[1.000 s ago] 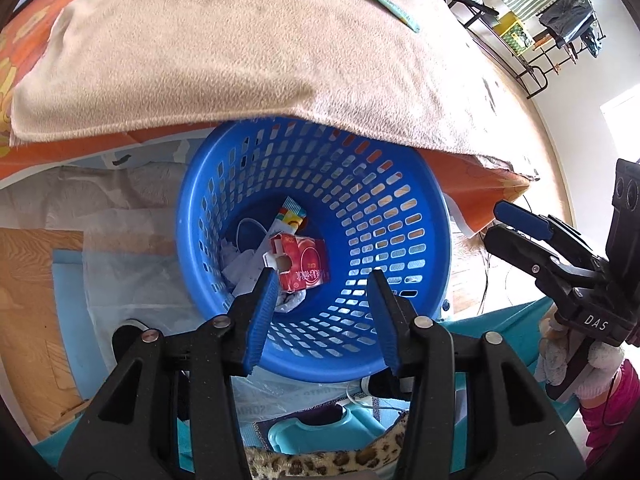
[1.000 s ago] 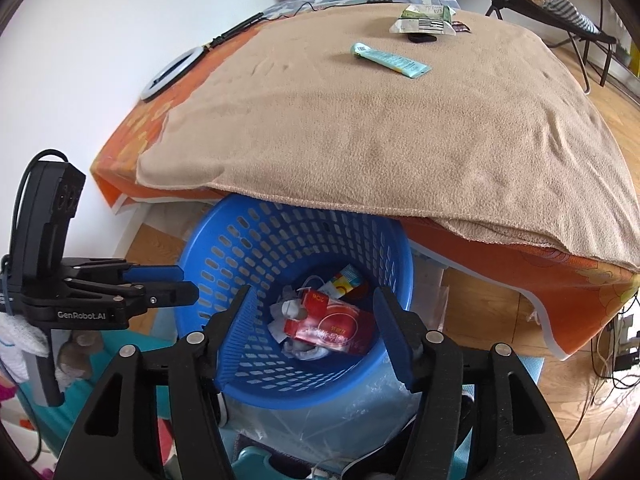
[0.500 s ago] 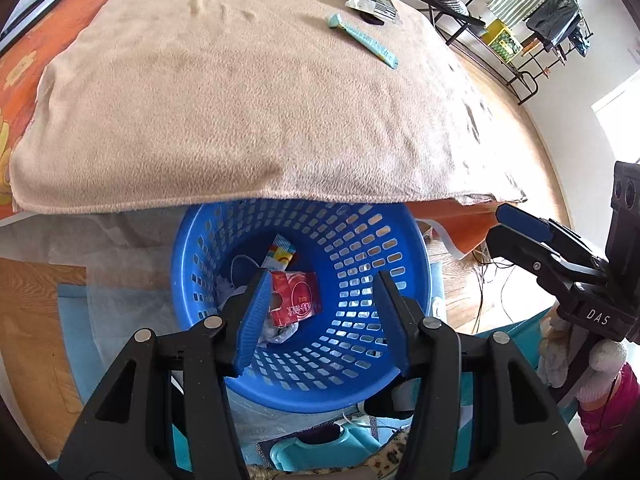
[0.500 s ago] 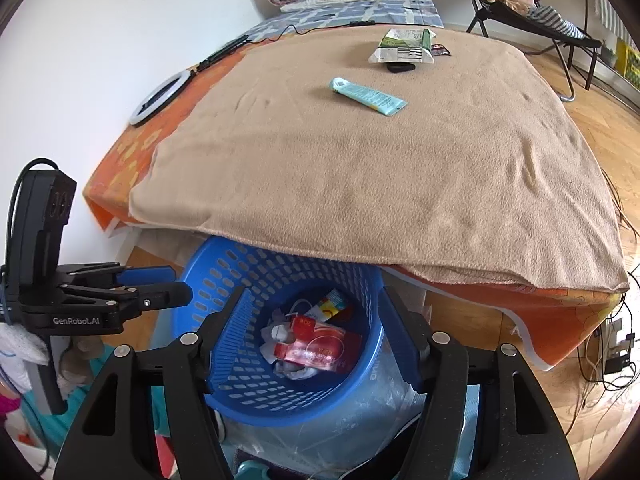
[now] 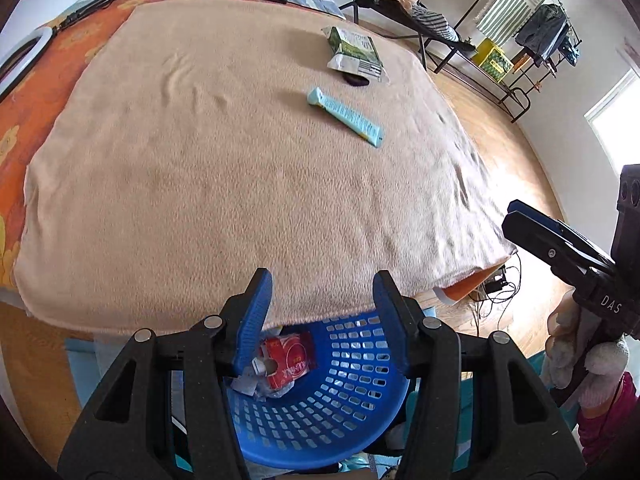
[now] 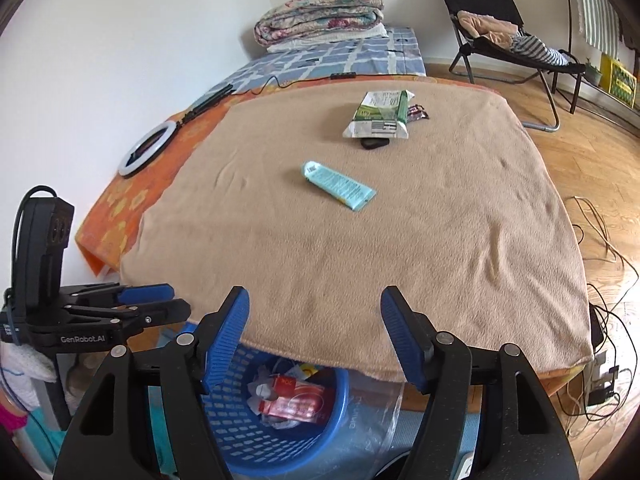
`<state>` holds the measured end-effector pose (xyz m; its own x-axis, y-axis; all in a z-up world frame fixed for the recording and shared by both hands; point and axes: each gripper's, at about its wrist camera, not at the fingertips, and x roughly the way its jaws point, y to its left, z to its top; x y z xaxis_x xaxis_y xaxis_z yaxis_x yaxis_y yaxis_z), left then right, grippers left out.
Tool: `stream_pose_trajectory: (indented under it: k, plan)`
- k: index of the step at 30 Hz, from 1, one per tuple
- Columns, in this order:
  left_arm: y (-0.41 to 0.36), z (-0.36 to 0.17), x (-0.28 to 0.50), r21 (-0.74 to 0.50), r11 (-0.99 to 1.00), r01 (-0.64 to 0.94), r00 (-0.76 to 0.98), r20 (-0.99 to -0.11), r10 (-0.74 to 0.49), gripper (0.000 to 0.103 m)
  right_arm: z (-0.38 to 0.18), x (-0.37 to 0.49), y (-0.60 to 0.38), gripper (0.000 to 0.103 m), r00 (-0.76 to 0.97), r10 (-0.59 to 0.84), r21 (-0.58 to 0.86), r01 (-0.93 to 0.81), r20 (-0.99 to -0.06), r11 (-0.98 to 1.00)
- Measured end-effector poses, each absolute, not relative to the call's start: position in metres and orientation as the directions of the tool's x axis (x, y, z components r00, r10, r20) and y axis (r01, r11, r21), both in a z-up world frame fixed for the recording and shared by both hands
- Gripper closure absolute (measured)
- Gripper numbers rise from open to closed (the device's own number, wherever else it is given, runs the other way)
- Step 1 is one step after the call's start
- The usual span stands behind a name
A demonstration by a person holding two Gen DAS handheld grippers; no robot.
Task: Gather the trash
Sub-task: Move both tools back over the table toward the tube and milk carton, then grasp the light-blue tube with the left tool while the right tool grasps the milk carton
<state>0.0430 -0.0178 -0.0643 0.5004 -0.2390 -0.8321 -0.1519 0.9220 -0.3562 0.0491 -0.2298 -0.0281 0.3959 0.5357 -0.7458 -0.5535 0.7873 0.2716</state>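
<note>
Left gripper (image 5: 322,286) spread wide, nothing between the blue pads (image 5: 256,312), hanging over the near edge of the tan blanket (image 5: 224,184). Right gripper (image 6: 314,302) likewise splayed and empty, poised above the same edge, a little to the side of the left one. Each visible from the other's camera: the right off at the far right of the left view, the left low at the left of the right view.

Directly below both, a blue perforated basket (image 5: 332,412), partly tucked under the blanket's overhang. Inside it, a red carton (image 5: 290,362) lying among crumpled white paper scraps (image 5: 250,382).

Further out on the blanket, well apart from both grippers, a light teal tube (image 6: 338,186) lying flat and diagonal, alone. Beyond that, a green and white carton (image 6: 380,116), flattened, resting over a small dark object (image 6: 374,143) that peeks out from its near edge. A small dark red wrapper (image 6: 418,112) just beside the carton's far right corner.

Under the blanket, an orange patterned sheet (image 6: 132,200), with a white ring light (image 6: 147,148) lying on it near the wall. At the far end, a folded floral quilt (image 6: 320,12) stacked on a blue checked cover. To the right, wooden floor and a black folding chair (image 6: 500,32) holding clothes.
</note>
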Motion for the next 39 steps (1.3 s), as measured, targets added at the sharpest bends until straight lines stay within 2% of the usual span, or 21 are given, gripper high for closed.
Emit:
stream_pose_trajectory:
  k: [13,22,32,39]
  plan:
    - [-0.014,-0.057,0.118,-0.336,0.934,-0.125,0.535,-0.816,-0.222,0.049,-0.011,0.123,-0.221,0.035,0.500,0.551,0.295,-0.502,-0.668,0.813]
    - [-0.011,-0.066,0.158,-0.324,0.939,-0.117,0.545,-0.811,-0.212,0.050,-0.015,0.180,-0.214,0.035,0.525,0.536,0.309,-0.460,-0.662,0.832]
    - [-0.002,-0.085,0.203,-0.325,0.932,-0.159,0.543,-0.817,-0.192,0.050,-0.024,0.240,-0.209,0.035,0.484,0.545,0.354,-0.433,-0.684,0.829]
    - [0.000,-0.099,0.227,-0.316,0.936,-0.156,0.533,-0.825,-0.190,0.050,-0.040,0.287,-0.204,0.035,0.427,0.602,0.474,-0.374,-0.675,0.797]
